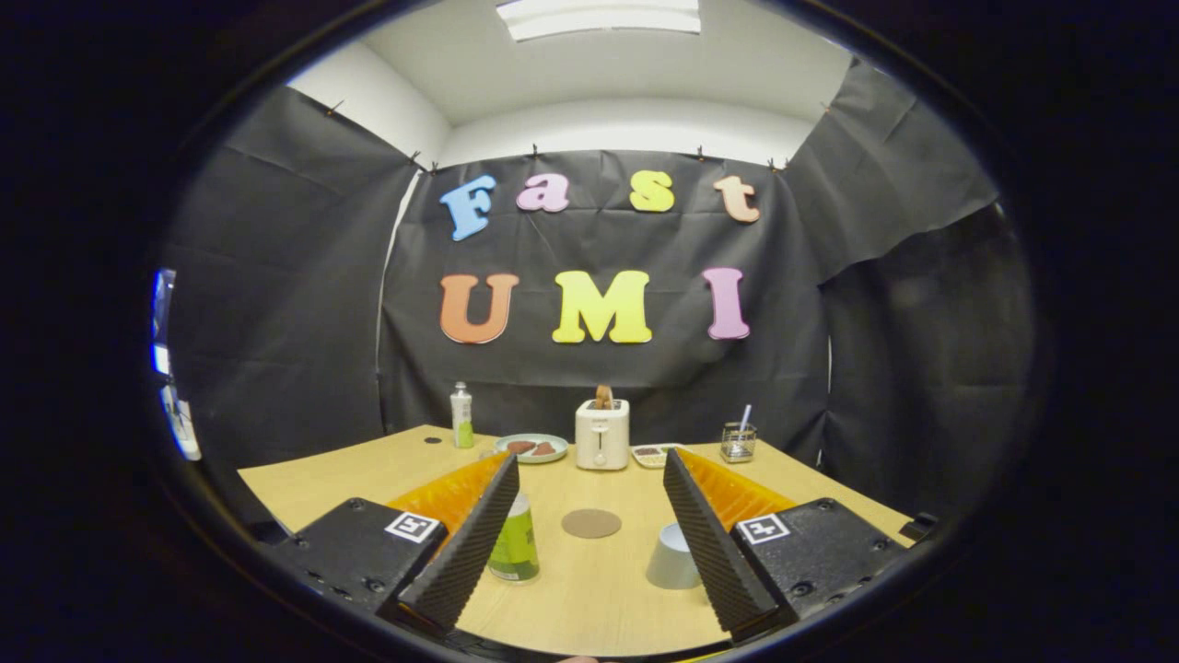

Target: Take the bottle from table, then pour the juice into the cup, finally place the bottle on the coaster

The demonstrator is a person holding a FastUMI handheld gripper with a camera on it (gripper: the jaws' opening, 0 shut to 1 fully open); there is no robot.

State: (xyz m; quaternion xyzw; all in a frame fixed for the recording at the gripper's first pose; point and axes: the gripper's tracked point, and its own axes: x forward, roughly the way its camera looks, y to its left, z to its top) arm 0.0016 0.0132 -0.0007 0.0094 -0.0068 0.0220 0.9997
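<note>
— What do we have along the far side of the table (pixel 368 474)?

— We see a white toaster (pixel 601 434) in the middle with something brown standing in its slot. Just beside it on one side we find a pale round plate (pixel 531 447) holding dark pieces, and past that a small white bottle (pixel 461 415) with a green lower half.

— And on the toaster's other side?

— We make out a small flat tray (pixel 652 454) of bits, then a clear holder (pixel 738 441) with a pale stick in it.
</note>
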